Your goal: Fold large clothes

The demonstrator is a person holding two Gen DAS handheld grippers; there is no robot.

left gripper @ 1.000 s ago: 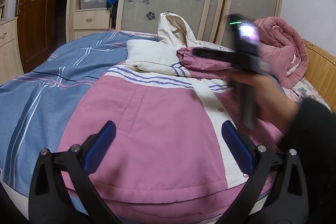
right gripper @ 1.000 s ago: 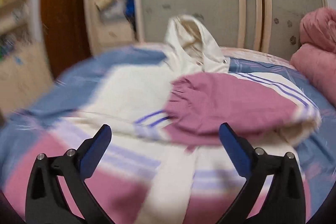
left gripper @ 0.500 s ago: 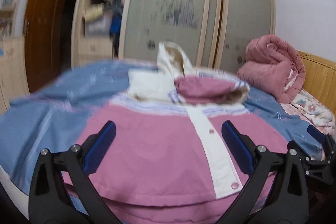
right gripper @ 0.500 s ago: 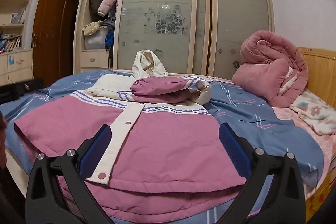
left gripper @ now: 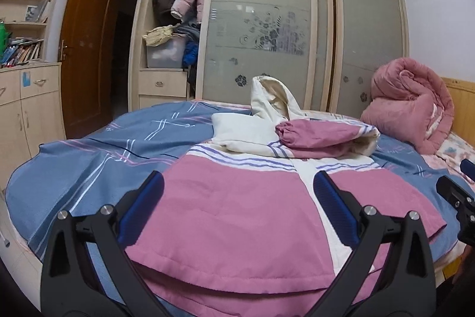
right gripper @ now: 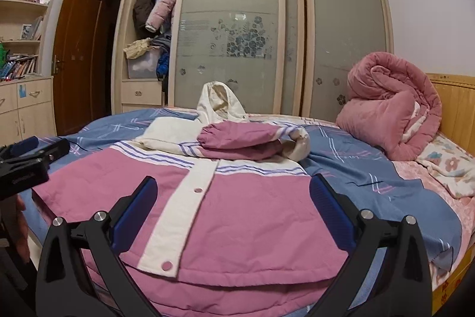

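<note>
A large pink and cream padded jacket (left gripper: 237,213) (right gripper: 237,213) lies front up on the bed, hem toward me, its cream hood (left gripper: 270,100) (right gripper: 218,103) at the far end. Both sleeves are folded across the chest, the pink sleeve (left gripper: 320,135) (right gripper: 240,140) on top. My left gripper (left gripper: 237,210) hovers open over the hem's left half, holding nothing. My right gripper (right gripper: 233,208) stands open above the hem's right half, also holding nothing. Each gripper shows at the edge of the other's view: the right gripper (left gripper: 458,198), the left gripper (right gripper: 26,162).
A blue checked bedsheet (left gripper: 89,156) covers the bed. A rolled pink quilt (left gripper: 412,106) (right gripper: 392,103) sits at the wooden headboard (right gripper: 454,106) on the right. Behind the bed stand sliding wardrobe doors (left gripper: 261,28), open shelves with clothes and a brown door (left gripper: 86,49).
Both grippers have drawn back from the sleeves to the near hem and stopped. The right hand no longer crosses the left wrist view. The blur has settled.
</note>
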